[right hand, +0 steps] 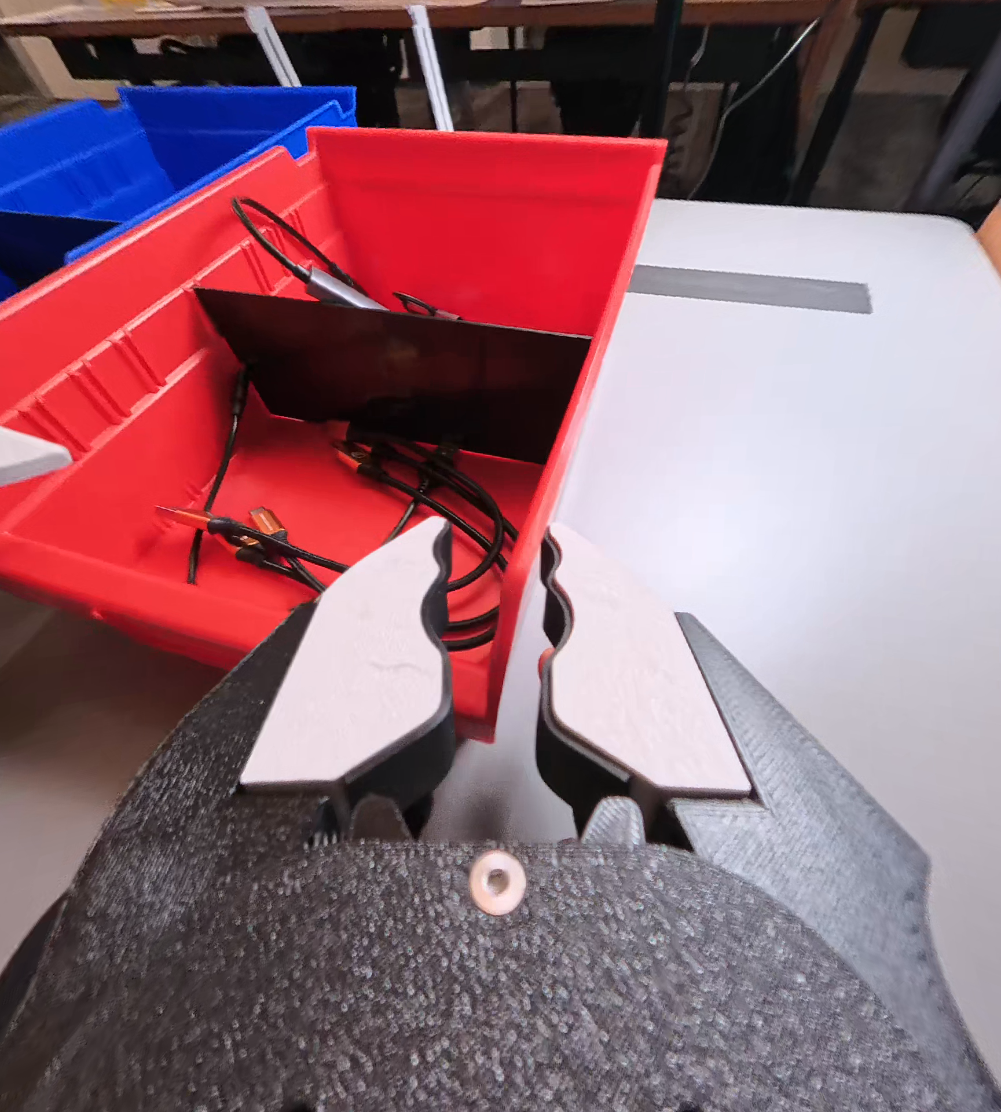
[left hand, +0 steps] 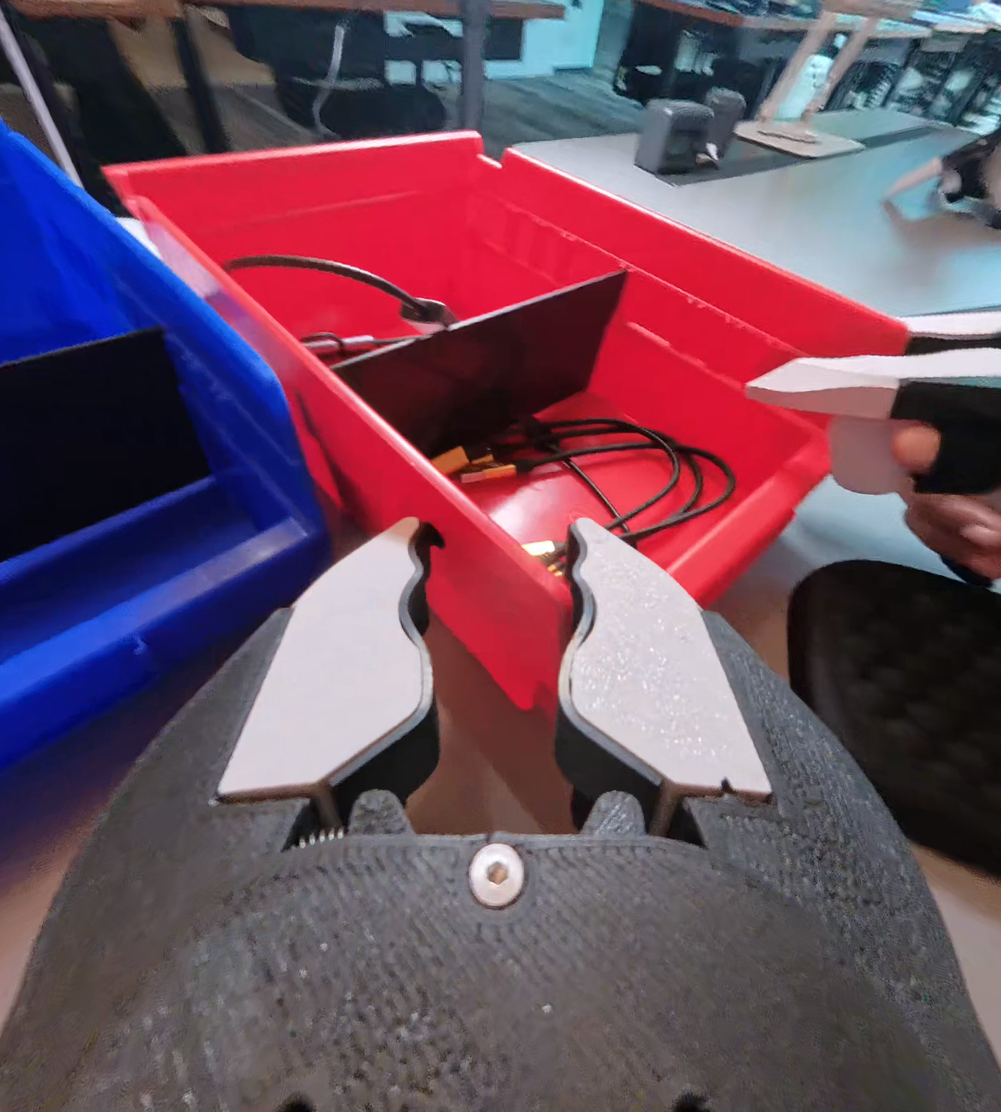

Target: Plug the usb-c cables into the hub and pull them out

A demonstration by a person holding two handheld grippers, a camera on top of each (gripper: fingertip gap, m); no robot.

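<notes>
A red bin [right hand: 474,216] sits on a grey tabletop [right hand: 786,481], split by a black divider [right hand: 401,373]. The divider hides most of the far compartment; only part of a grey hub [right hand: 338,289] and its looped black lead show above it. In the near compartment lie tangled black cables [right hand: 456,499] with orange-tipped plugs. A blue bin [left hand: 65,421], cut off at the edge, stands just beside the red one. The left gripper [left hand: 495,535] and right gripper [right hand: 495,535] each straddle a bin wall, jaws apart and empty.
</notes>
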